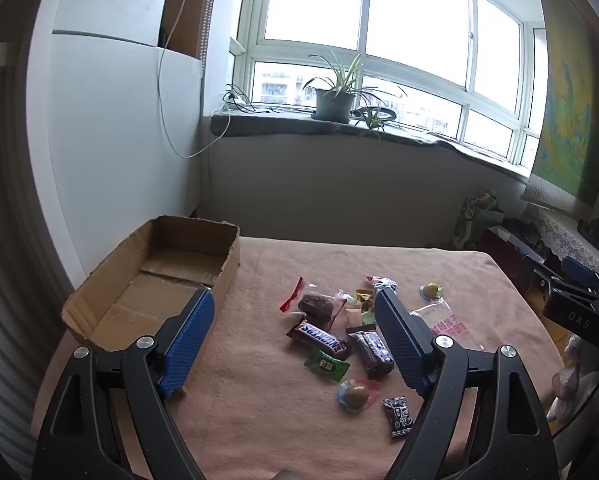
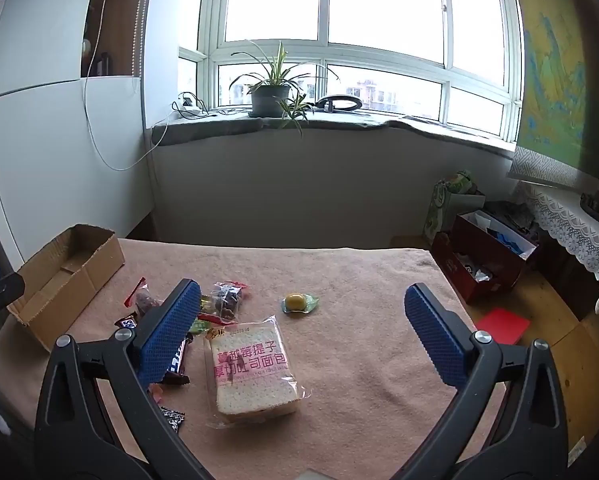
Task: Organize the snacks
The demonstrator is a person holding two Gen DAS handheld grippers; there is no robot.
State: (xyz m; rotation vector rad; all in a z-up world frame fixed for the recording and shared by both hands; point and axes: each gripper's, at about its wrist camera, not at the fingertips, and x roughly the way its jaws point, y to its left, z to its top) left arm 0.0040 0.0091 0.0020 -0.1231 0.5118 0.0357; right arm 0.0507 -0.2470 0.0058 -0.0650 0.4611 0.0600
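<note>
Several wrapped snacks lie on a pink cloth-covered table: a Snickers bar, a green candy, a dark bar, a jelly cup and a black packet. A bagged bread slice lies further right, with another jelly cup beyond it. An open, empty cardboard box stands at the left. My left gripper is open above the snack pile. My right gripper is open above the bread.
The table ends at the far side before a wall and a windowsill with a potted plant. Boxes and bags stand on the floor to the right, beside a red sheet.
</note>
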